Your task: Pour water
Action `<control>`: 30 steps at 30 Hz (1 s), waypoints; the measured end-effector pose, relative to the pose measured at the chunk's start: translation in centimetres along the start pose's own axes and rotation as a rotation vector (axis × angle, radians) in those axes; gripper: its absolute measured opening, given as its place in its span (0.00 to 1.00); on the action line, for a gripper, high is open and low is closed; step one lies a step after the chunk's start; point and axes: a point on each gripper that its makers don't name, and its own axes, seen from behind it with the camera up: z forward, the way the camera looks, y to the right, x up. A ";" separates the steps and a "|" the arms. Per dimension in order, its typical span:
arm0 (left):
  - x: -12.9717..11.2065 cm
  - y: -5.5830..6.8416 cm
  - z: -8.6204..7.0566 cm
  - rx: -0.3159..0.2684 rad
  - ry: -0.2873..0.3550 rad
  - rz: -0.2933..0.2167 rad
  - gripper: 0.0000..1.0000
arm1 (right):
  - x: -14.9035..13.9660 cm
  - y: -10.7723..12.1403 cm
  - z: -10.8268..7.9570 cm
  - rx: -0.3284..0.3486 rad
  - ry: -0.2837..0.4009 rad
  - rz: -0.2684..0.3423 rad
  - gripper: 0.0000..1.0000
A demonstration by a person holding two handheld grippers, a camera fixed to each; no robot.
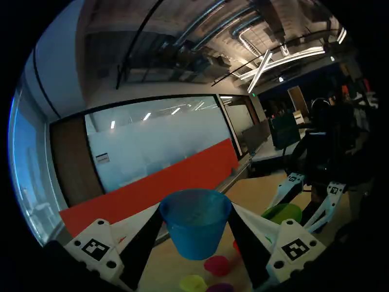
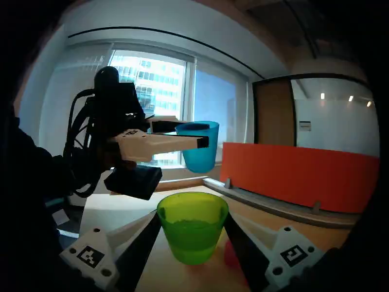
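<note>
Pinching blue cup [image 1: 195, 238] w/ L gripper [image 1: 196, 214], upright, high over desk [image 1: 253, 187]. Pinching green cup [image 2: 193, 241] w/ R gripper [image 2: 193, 218], upright, lower, nearer desk top.

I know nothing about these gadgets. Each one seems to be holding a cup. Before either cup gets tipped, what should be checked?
1. Left gripper grips the blue translucent plastic cup with both fingers: ok.
2. Right gripper grips the green translucent plastic cup with both fingers: ok.
3. Both cups upright: ok.
4. Blue cup higher than the green cup's rim, as in the right gripper view: ok.
5. Blue cup's lip directly over the green cup: not ok; in the left gripper view the green cup sits off to one side.
6. Water in either cup: cannot tell.
</note>
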 end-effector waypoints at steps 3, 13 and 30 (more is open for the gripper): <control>-0.2 -0.2 0.2 -0.010 0.002 -0.073 0.87 | 0.2 0.0 -0.1 -0.002 0.002 0.000 0.89; -1.6 0.1 0.5 -0.033 -0.015 -0.179 0.87 | 0.7 0.1 -0.2 -0.007 0.006 -0.001 0.89; -6.5 1.1 -0.7 -0.046 -0.092 -0.244 0.87 | -0.4 2.9 -2.8 -0.080 -0.037 0.000 0.89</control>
